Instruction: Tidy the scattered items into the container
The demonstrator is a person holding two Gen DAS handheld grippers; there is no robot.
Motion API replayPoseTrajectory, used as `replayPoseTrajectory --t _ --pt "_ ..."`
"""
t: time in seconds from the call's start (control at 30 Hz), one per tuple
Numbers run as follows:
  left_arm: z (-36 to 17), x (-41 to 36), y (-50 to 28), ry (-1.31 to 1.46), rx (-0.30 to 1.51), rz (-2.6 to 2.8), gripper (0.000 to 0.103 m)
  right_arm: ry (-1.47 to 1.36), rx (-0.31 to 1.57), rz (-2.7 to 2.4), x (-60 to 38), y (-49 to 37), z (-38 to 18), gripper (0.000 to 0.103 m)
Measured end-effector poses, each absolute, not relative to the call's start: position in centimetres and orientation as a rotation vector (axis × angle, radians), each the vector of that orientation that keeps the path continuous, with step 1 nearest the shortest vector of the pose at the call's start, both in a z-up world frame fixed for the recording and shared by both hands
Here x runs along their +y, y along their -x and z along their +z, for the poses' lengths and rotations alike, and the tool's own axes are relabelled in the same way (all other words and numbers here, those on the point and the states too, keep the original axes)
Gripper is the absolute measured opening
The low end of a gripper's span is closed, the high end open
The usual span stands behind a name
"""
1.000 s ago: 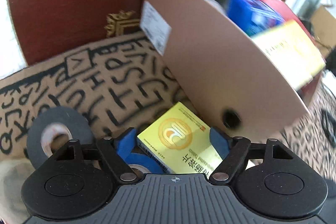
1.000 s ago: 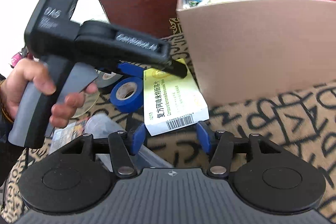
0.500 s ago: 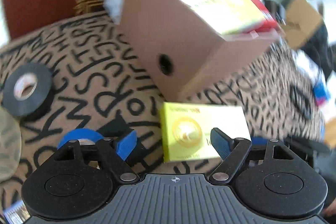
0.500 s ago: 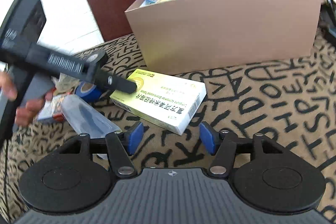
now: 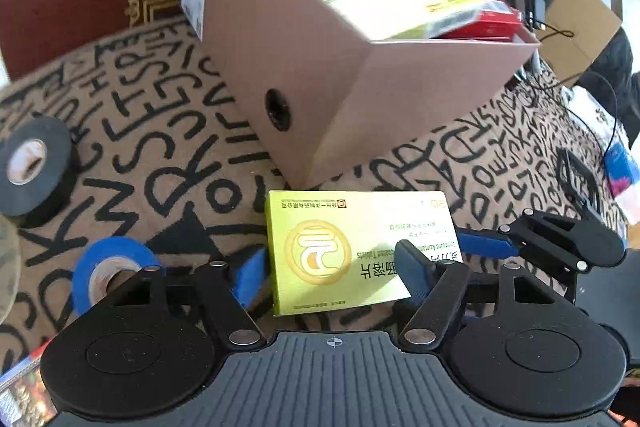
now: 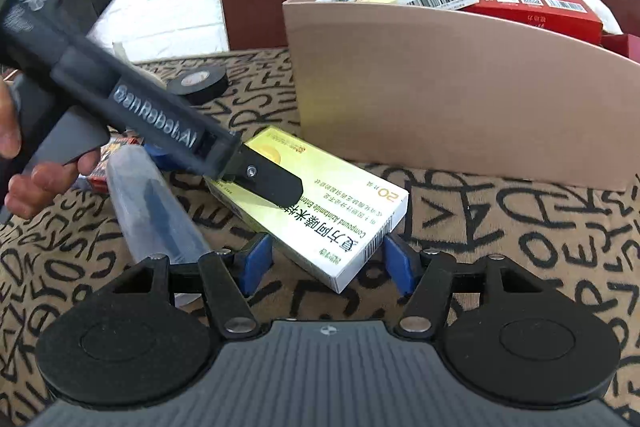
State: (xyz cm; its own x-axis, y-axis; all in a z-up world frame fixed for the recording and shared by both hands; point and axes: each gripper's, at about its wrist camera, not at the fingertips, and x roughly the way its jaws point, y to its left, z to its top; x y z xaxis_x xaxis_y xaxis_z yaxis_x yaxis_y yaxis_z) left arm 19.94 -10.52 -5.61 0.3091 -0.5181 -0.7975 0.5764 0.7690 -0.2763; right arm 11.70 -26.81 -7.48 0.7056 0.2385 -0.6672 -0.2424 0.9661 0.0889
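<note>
While the left gripper stands with its blue-padded jaws spread wide, the flat yellow-green cardboard medicine box lies between them on the tan cloth printed with black letters, just in front of the near corner of the plain brown cardboard container. A gold ring emblem and Chinese characters mark the box's lid. The container, with a round finger hole in its side and a white label at its far end, is heaped with red, blue and yellow packets. To the left lie a black tape roll and a blue tape roll.

From the right wrist, the right gripper is likewise open, its pads flanking the box's near white end, which reads "Compound Azintamide" and "20". The left gripper's black body, lettered "GenRobotAI", reaches in from the left over the box. A clear plastic sleeve holding something dark lies beside it.
</note>
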Motion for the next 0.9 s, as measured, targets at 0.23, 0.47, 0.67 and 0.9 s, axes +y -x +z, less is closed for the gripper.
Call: replayPoseTrajectory --t 0.23,0.47,0.67,0.9 --pt "1.1 -8.6 -16.1 0.062 0.883 -0.738 0.074 0.030 0.595 0.291 -27.4 -8.0 -0.9 0.066" --pt "8.3 -8.5 -19.3 0.206 0.707 -0.691 0.075 0.092 0.445 0.325 -28.7 -12.5 6.7 0.066" --pt "11.2 -9.5 -25.2 0.248 0.637 -0.611 0.077 0.182 0.407 0.337 -28.8 -19.5 9.4 0.066" --pt "9.8 -10.4 -33.6 0.349 0.669 -0.555 0.078 0.137 0.465 0.369 -30.4 -28.1 9.4 0.066"
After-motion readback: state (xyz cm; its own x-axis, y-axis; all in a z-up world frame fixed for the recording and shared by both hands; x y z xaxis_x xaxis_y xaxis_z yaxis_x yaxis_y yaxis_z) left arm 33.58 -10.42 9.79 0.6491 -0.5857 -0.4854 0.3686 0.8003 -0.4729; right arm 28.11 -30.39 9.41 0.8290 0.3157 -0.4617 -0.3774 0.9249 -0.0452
